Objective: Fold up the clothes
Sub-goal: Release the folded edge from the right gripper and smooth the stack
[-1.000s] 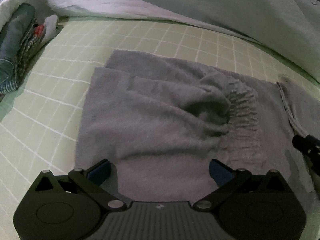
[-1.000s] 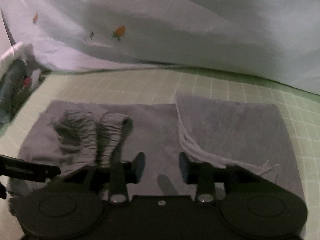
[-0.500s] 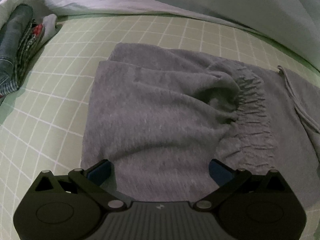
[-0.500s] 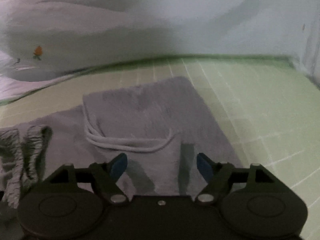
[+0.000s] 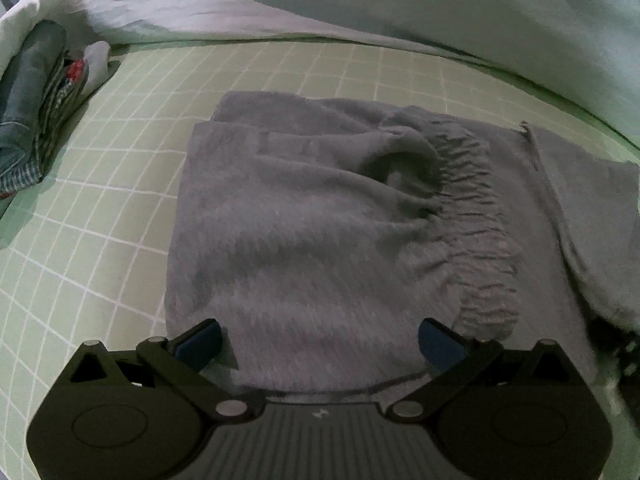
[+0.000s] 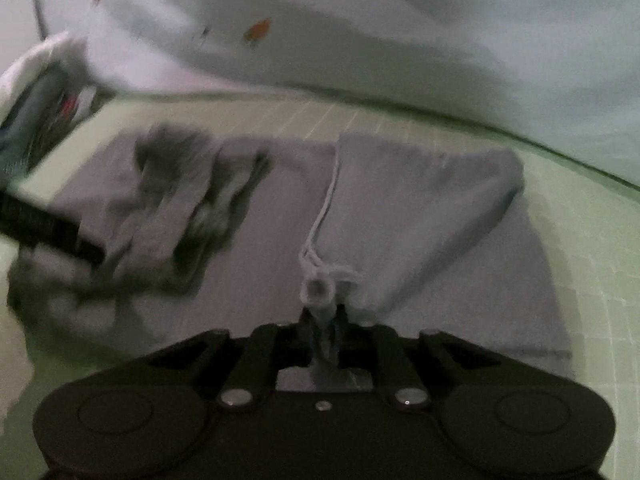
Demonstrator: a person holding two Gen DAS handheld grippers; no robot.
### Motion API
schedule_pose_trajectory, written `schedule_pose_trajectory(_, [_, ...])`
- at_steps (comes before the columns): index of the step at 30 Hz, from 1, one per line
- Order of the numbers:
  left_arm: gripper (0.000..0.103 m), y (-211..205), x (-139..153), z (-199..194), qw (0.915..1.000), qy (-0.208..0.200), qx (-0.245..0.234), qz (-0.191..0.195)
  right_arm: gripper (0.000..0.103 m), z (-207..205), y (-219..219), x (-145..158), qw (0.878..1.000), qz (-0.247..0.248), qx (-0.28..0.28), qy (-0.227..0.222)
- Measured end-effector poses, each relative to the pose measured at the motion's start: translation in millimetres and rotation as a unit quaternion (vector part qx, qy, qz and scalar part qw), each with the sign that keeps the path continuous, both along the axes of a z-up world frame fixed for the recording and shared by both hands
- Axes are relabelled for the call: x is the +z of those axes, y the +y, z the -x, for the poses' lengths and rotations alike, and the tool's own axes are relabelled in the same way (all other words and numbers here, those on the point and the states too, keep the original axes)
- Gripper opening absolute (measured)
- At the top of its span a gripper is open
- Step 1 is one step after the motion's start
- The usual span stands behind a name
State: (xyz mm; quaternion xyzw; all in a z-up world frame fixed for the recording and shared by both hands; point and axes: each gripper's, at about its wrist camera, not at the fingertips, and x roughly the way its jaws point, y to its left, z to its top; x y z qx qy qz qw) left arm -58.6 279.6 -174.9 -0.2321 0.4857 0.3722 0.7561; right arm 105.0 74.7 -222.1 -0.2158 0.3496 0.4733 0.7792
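A bed covered by a pale green sheet with a white grid (image 5: 120, 200) is seen, and on its middle the task's thing, a grey fleece garment with a gathered elastic waistband (image 5: 304, 248), is laid partly folded. One part is already turned over onto the rest, the ruched band (image 5: 476, 220) lying on top and the far end doubled over as a flap (image 6: 412, 208) with a pale drawstring along its edge. The fold is judged to be under way rather than finished, since a loose hollow is left near the band and the layers are not yet squared. Behind, a white quilt printed with small carrots (image 5: 400, 8) is bunched along the far edge, and a stack of folded denim and checked clothes (image 5: 32, 108) is set at the left. The left tongs (image 5: 320, 340) are held wide over the near edge, gripping nothing. The right tongs (image 6: 326, 320) have just been closing and are clamped on the flap's corner by the drawstring.
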Motion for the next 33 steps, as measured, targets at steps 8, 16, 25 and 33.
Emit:
schedule_pose_trajectory(8, [0.103, -8.3, 3.3, 11.6, 0.9999, -0.006, -0.009, -0.005, 0.057, 1.8, -17.3, 18.5, 0.999, -0.020, -0.023, 0.017])
schedule_pose_trajectory(16, [0.103, -3.7, 2.3, 10.5, 1.0000, -0.006, 0.001, -0.008, 0.058, -37.7, -2.8, 28.0, 0.996, -0.048, -0.072, -0.004])
schedule_pose_trajectory(25, [0.103, 31.9, -0.1, -6.7, 0.9994, 0.005, 0.022, -0.026, 0.060, -74.3, 80.9, 8.1, 0.997, -0.027, -0.067, -0.014])
schedule_pose_trajectory(33, [0.103, 48.8, -20.2, -13.1, 0.9991, 0.019, 0.037, -0.006, 0.070, -102.4, 126.3, -11.5, 0.996, -0.008, -0.084, -0.018])
